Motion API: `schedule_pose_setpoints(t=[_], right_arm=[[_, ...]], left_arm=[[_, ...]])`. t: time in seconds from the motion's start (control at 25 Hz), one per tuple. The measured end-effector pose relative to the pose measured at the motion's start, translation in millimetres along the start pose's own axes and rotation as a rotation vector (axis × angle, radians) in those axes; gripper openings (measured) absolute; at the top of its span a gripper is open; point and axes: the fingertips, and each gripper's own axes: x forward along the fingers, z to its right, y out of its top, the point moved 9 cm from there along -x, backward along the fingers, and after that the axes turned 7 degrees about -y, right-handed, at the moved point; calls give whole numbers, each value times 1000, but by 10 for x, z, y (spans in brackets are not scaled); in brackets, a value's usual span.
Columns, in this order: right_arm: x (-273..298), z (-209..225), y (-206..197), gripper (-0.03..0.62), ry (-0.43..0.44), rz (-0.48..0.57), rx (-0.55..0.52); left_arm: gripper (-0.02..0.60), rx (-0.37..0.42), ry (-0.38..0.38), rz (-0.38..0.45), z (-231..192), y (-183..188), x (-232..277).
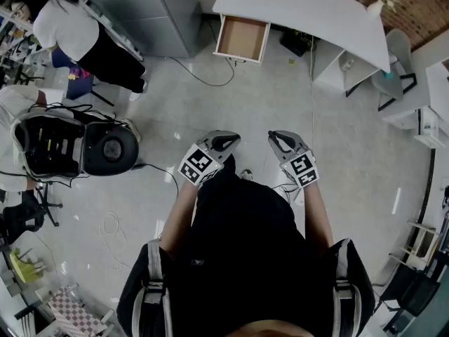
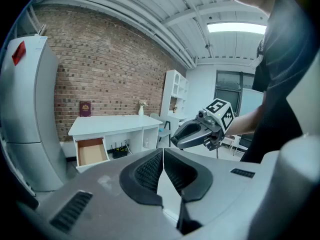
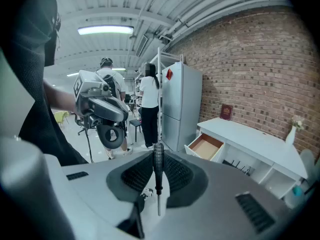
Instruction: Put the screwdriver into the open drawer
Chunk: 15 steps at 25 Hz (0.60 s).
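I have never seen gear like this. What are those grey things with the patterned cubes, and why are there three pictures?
There is no robot here. A person holds a hand tool in each hand, each ending in two jaws: the left gripper and the right gripper. The patterned cubes are part of them. One picture comes from a camera on the person's head, looking down at the floor. The other two come from cameras riding on the grippers. The right gripper is shut on a screwdriver. The left gripper's jaws are together with nothing between them. Ahead stands a white desk with its drawer pulled open; the drawer appears empty.
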Motion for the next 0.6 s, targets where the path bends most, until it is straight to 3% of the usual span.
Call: schedule_pose_setpoints(t=[0.6], right_arm=[[112, 32, 55, 123, 2, -1, -8]], left_arm=[[17, -20, 15, 10, -110, -47, -36]])
